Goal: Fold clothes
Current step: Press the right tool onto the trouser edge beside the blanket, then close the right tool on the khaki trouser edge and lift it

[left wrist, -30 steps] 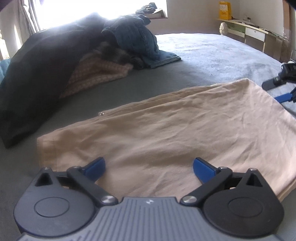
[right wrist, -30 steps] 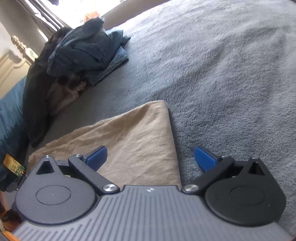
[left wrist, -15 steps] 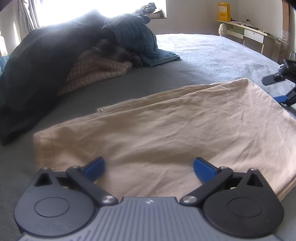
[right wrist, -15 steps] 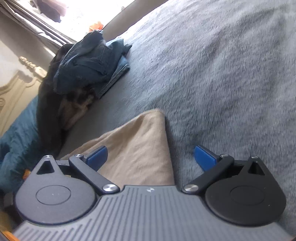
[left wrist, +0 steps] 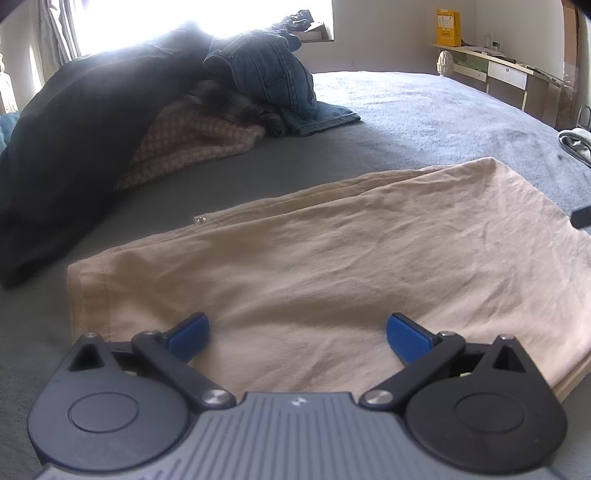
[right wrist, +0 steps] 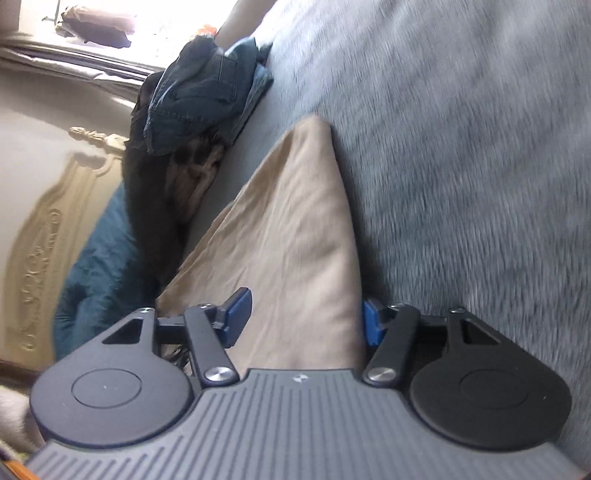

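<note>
Tan cloth (left wrist: 332, 266) lies flat on the grey bed (left wrist: 424, 110), under the spread left claw (left wrist: 297, 330). Its corner sits between the closing right claw (right wrist: 302, 319) pads. Yellow box (left wrist: 448, 23) writing is too small to read.

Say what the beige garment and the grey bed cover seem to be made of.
Beige garment: likely light woven cotton, matte, finely creased, with a stitched hem. Grey bed cover: probably fleece or plush, with a soft, fuzzy nap.

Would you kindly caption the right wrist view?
Right gripper closing around beige cotton garment's edge on grey fleece blanket.
</note>
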Tool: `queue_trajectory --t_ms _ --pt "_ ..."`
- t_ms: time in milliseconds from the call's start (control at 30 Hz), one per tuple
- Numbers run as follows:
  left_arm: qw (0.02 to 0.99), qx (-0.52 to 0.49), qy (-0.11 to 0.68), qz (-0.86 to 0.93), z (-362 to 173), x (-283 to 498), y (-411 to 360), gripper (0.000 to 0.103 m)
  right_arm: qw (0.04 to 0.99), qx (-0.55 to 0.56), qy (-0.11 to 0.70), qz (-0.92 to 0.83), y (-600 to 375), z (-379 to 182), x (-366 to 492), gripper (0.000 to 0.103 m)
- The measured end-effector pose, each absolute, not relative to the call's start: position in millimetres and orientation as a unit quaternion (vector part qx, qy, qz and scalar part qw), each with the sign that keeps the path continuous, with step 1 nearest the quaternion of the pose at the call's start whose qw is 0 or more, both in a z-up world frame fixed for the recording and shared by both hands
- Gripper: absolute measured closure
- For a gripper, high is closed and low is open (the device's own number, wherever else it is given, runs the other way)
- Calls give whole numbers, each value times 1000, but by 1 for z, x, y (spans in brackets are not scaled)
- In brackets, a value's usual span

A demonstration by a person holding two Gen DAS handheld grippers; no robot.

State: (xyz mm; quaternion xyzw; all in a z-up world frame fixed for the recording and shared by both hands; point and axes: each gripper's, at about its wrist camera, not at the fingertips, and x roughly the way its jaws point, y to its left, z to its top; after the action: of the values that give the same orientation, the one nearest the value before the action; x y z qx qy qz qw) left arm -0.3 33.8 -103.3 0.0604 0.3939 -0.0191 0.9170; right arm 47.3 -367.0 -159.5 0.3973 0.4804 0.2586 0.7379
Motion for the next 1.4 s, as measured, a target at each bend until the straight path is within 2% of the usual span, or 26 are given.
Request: queue_trajectory --t_ms 367,500,600,633,833,1000,1200,1400 --pt "919 60 389 -17 -104 -2 32 0 713 431 480 275 -372 -168 52 52" --pt "919 61 389 -16 -104 -3 32 0 720 424 475 275 -366 -166 54 61" --pt "919 60 389 -14 -104 -3 31 0 725 411 483 268 -363 -167 57 70" --pt "919 60 388 -15 -104 -3 31 0 728 410 483 263 -363 -167 57 77" --pt "920 60 386 -16 -105 -3 31 0 758 386 466 245 -354 -152 49 89" --pt "921 61 384 -16 -105 -3 31 0 759 372 477 240 -350 -149 52 87" --pt "922 61 382 -16 -105 -4 31 0 731 430 478 229 -358 -171 47 86" --pt "923 61 380 -15 -105 -4 31 0 740 415 479 224 -352 -166 44 86"
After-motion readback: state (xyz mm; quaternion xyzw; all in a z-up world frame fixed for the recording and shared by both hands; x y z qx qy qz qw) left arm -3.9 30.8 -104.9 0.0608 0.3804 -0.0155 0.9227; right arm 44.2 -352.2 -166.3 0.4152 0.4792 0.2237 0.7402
